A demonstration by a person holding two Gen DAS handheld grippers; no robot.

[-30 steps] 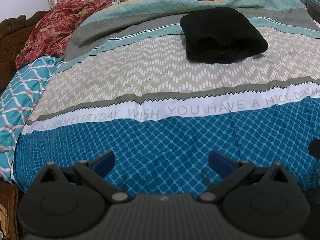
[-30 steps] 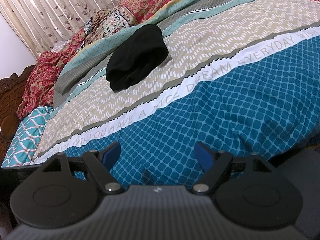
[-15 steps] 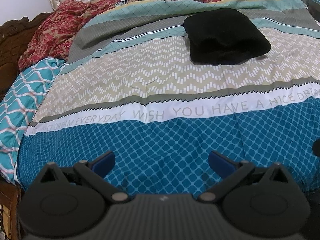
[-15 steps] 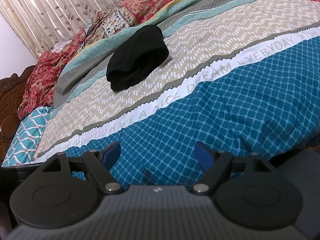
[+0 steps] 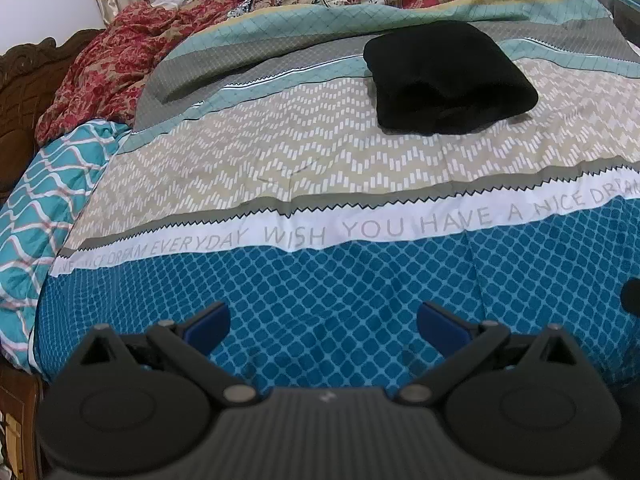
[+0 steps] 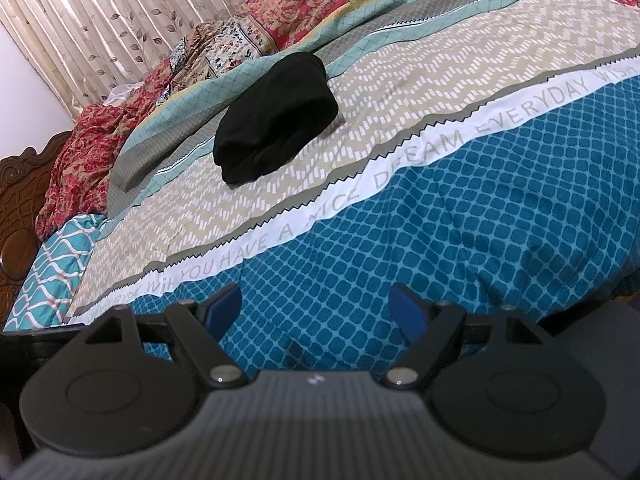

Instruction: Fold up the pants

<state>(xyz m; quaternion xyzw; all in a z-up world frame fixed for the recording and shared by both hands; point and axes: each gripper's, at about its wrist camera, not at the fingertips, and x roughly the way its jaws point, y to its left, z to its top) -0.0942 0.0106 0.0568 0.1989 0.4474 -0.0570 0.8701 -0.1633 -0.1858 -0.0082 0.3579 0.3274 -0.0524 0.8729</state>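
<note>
Black pants (image 5: 448,80) lie folded into a compact bundle on the beige zigzag band of the bedspread, far from both grippers; the right wrist view shows the same pants (image 6: 276,118) left of centre. My left gripper (image 5: 323,322) hangs open over the blue patterned band near the bed's front edge, with nothing between its blue-padded fingers (image 5: 208,322). Over the same blue band my right gripper (image 6: 316,310) is open and empty too.
The patterned bedspread (image 5: 320,184) covers the bed, with a white text stripe across it. Rumpled red floral bedding (image 5: 116,64) and a teal wavy sheet (image 5: 44,200) lie at the left. A carved wooden headboard (image 6: 20,208) and curtains (image 6: 120,12) stand behind.
Both grippers stay open and empty. The left wrist view has shifted slightly, so the pants sit a little further right and lower in it. The pants have not moved on the bed.
</note>
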